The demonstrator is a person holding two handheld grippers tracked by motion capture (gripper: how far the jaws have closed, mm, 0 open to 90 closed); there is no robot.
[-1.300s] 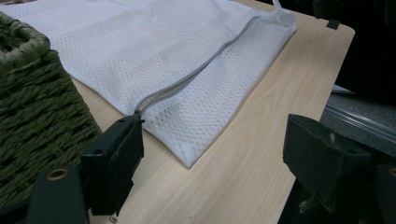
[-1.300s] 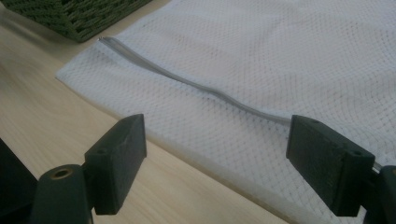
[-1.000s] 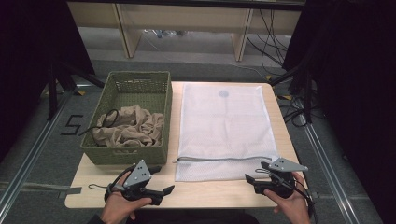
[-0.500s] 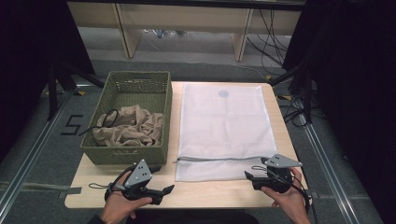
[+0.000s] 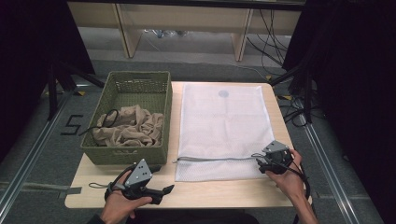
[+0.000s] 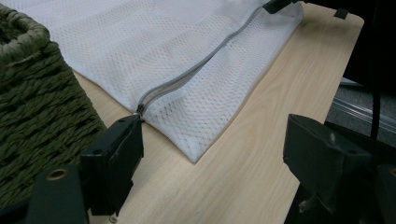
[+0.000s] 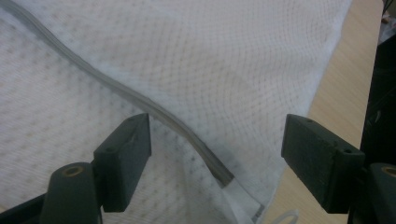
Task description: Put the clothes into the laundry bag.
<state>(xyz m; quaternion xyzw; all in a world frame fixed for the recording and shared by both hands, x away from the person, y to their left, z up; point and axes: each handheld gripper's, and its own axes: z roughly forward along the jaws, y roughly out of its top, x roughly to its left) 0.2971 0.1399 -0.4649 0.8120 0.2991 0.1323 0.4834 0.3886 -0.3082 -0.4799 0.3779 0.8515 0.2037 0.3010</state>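
White mesh bag [image 7: 196,60] lies between the wide-open right claw [image 7: 217,158].

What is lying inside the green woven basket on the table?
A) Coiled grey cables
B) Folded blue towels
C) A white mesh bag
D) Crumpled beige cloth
D: the high view shows crumpled beige cloth heaped in the green basket, while the white mesh bag lies flat beside it.
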